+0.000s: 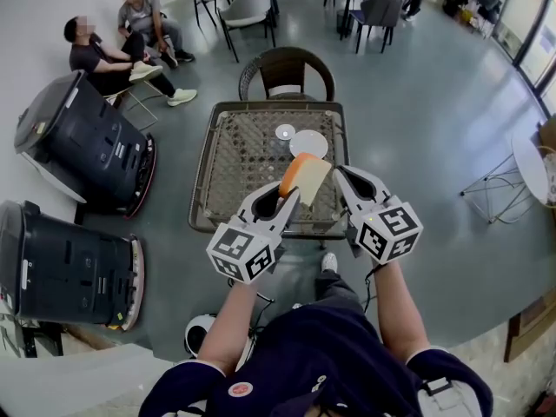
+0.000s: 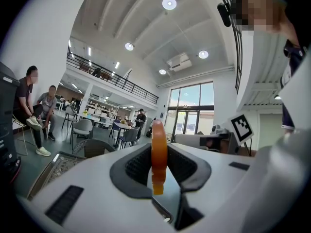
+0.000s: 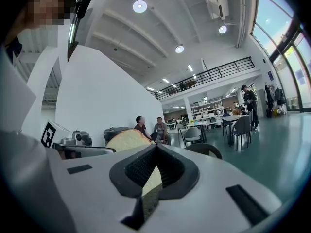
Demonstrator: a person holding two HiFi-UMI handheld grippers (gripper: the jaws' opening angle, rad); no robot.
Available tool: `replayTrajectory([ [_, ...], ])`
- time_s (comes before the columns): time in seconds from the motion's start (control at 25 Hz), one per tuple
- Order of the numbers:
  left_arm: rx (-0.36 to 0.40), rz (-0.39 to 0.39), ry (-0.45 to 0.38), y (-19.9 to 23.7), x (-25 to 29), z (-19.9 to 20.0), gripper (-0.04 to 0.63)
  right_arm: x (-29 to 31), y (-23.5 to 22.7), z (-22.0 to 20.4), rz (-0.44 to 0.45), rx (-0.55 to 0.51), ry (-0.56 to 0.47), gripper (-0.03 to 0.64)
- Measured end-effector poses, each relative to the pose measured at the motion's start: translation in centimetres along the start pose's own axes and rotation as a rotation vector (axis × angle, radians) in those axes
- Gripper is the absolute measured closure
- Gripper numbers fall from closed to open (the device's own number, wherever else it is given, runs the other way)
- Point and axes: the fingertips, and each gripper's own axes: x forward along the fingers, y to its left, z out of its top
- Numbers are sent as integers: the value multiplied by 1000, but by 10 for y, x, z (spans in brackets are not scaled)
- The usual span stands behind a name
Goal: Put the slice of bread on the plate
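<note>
A slice of bread [image 1: 306, 179] with an orange-brown crust hangs in the air over the near edge of the wicker table [image 1: 228, 172]. My left gripper [image 1: 290, 195] is shut on its lower left end; in the left gripper view the slice of bread [image 2: 159, 149] stands edge-on between the pads. My right gripper [image 1: 339, 174] meets the slice at its right edge, and in the right gripper view the pale face of the bread [image 3: 127, 140] runs in between the closed jaws. A white plate [image 1: 308, 143] lies on the table just beyond the slice.
A small white disc [image 1: 285, 132] lies left of the plate. A wicker chair [image 1: 287, 72] stands behind the table. Two black machines [image 1: 82, 137] stand at the left, and two people [image 1: 122, 42] sit beyond them. More tables and chairs [image 1: 248, 7] fill the back.
</note>
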Motion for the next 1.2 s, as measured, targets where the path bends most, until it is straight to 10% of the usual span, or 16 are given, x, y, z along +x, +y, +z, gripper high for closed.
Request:
replayTrajectory([
  [1.2, 3, 181, 28, 78, 170, 15, 502, 116, -161, 29, 188, 28, 9, 611],
])
